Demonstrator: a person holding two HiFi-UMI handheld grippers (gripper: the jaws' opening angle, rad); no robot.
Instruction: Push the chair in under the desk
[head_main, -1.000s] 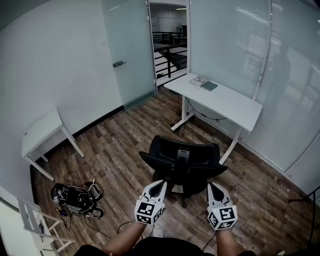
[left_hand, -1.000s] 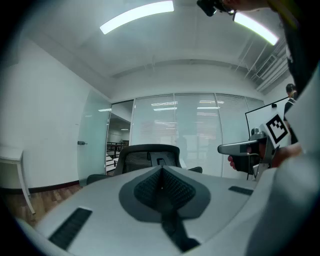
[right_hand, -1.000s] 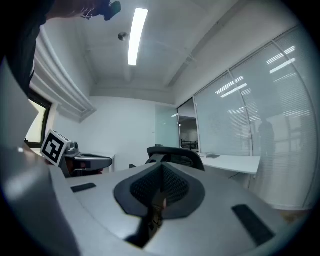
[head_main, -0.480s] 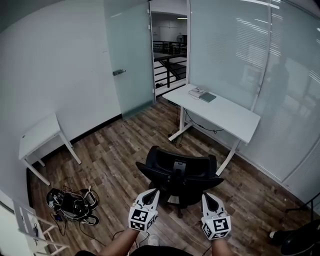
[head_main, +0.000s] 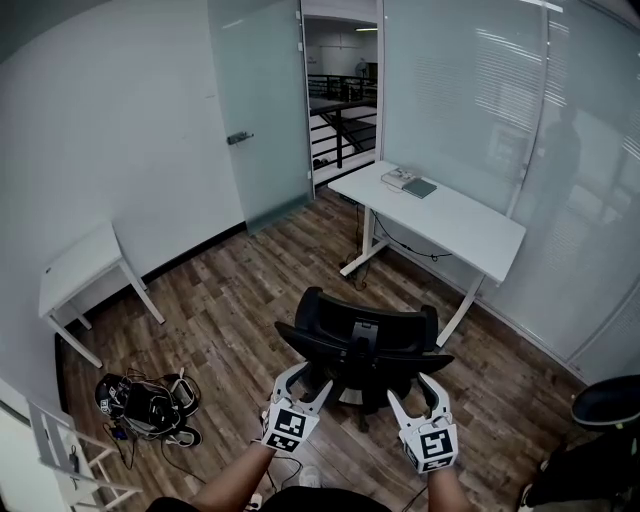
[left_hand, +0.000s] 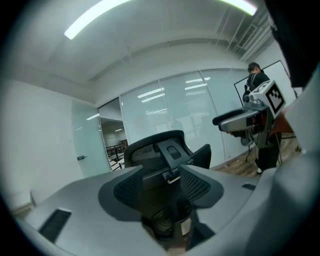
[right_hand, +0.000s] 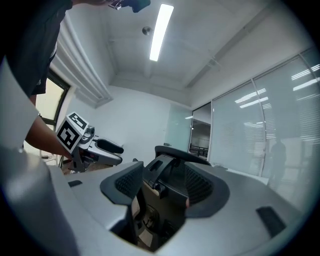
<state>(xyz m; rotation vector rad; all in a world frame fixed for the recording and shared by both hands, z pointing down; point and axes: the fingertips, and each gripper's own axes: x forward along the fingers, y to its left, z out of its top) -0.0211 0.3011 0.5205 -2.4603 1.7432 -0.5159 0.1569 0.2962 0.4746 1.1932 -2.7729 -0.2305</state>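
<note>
Left claw (head_main: 306, 378) and right claw (head_main: 411, 387), jaws just been opening, apart and empty, at the near side of the black chair (head_main: 365, 335), which stands clear of the far white worktop (head_main: 455, 218)

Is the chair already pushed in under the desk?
No, the chair stands out in the room, apart from the desk.
</note>
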